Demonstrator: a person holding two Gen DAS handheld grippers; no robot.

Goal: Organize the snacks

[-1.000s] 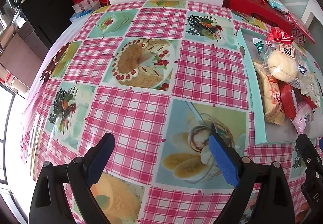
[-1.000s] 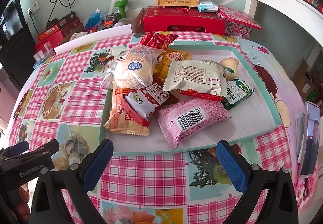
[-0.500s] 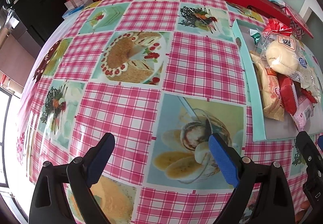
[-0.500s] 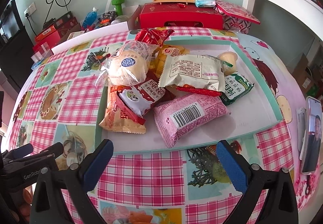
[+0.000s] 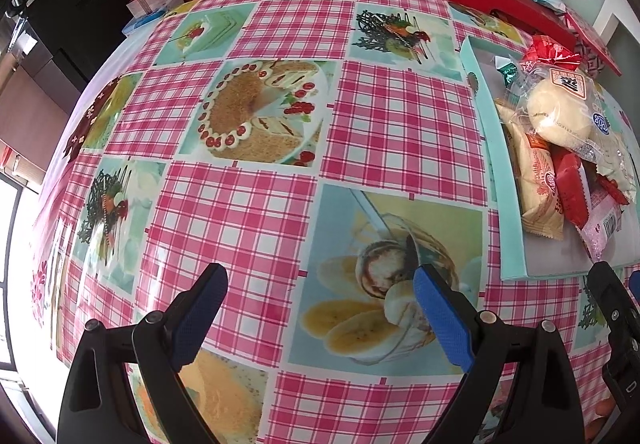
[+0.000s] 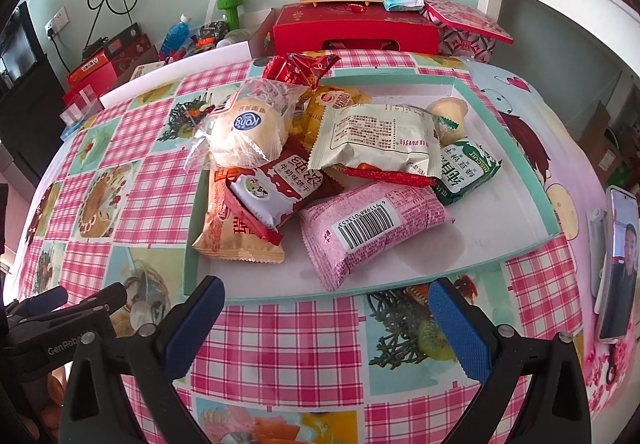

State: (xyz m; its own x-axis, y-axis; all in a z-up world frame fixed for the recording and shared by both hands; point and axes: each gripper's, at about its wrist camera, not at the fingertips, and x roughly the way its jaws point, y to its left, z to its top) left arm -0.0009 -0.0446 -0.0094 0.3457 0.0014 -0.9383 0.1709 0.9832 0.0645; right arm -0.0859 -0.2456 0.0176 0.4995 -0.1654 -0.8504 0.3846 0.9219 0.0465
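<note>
Two hand-held grippers, left hand-held gripper (image 5: pixel 316 296) and right hand-held gripper (image 6: pixel 326 304), gape before one tray (image 6: pixel 520 240).

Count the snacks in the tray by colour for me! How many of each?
Red: 2, the crinkly wrapper and the milk biscuit pack
Pink: 1, the barcode pack
Green: 1, the biscuit pack
Cream or tan: 2, the pale pack and the tan pack
Yellow: 1
Clear: 2, bun, jelly cup
Total: 9 visible
</note>
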